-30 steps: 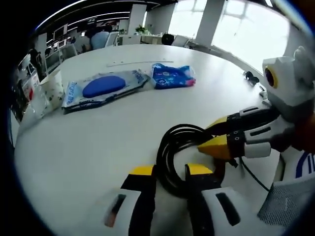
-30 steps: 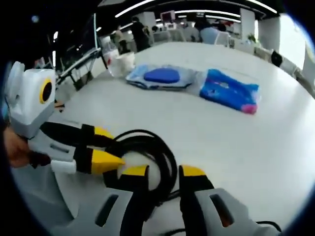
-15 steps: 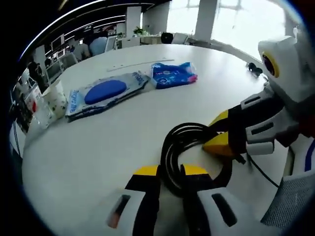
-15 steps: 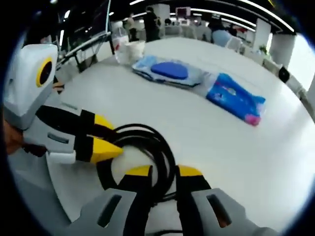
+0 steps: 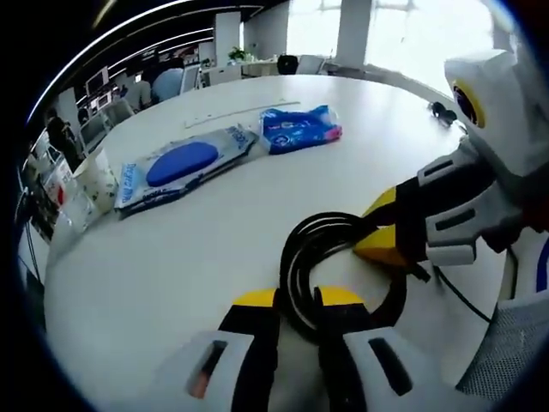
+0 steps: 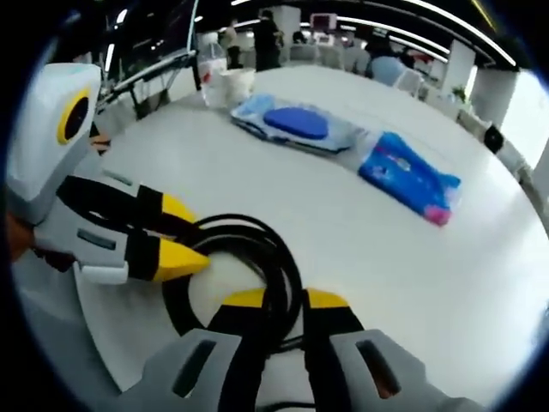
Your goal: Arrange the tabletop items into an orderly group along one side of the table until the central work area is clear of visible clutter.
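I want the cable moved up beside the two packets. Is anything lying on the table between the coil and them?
Nothing visible: bare white table separates the black cable coil from the blue-oval packet and blue packet. Both tongs are clamped on the coil.

I see left view low, close over table (image 5: pixel 171 257) | right likewise | both share cable coil (image 5: pixel 313 257).

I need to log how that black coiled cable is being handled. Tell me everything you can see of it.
The black coiled cable is a glossy, rubbery-looking cord wound into a few round loops, lying flat on the white round table. Both grippers are shut on it: the left gripper clamps the near side of the coil, the right gripper the opposite side. A loose thin strand trails off toward the table edge.
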{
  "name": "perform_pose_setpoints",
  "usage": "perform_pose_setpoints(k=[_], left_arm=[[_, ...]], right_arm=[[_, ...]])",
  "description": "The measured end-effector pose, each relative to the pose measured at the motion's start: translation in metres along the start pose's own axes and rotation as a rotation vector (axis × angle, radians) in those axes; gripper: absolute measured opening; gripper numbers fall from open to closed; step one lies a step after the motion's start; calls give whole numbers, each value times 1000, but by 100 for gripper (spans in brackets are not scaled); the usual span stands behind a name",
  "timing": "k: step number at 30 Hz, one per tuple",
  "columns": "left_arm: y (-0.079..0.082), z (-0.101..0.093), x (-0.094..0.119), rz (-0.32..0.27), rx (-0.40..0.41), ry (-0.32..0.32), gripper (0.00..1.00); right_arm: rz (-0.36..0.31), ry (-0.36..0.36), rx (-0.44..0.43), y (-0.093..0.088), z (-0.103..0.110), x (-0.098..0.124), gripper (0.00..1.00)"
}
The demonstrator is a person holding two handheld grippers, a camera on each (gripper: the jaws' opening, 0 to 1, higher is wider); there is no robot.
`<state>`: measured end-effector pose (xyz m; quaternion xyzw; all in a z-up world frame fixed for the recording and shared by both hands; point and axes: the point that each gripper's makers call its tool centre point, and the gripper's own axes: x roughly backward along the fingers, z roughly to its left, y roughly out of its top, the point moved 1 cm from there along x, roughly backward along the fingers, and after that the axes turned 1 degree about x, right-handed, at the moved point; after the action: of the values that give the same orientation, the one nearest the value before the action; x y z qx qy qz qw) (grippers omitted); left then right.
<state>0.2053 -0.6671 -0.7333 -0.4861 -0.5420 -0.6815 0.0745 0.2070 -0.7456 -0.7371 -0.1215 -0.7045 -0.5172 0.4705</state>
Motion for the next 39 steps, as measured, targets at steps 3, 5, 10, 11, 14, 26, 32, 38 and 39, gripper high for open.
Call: perform_pose_setpoints(k=[3,5,10,11,14,26,32,38,39], left_arm=[[0,-1,0,5,6,0,13],[0,0,0,7,15,2,13],[0,0,0,11,23,-1,11],[0,-1,1,11,24,-2,11],[0,-1,1,9,39,-7,10],[2,0,2,14,63,-27,8],[10,1,6,-4,70,-39,6],[14,0,6,-6,64,-50,5],[15,1,7,-7,69,-50,5]], right_arm=[[-5,-7,-5,0,-1,-1,10],[-5,-9,-4,1,-1,-1,9],[6,-14,8,1,0,-2,7],[7,-17,20,2,0,-2,6],[10,-22,28,2,1,-2,5],[18,-23,1,2,0,0,4],[1,-27,-36,3,-1,2,3],[-12,-27,-55,5,-4,7,3],[-25,-27,-62,7,-4,7,3]])
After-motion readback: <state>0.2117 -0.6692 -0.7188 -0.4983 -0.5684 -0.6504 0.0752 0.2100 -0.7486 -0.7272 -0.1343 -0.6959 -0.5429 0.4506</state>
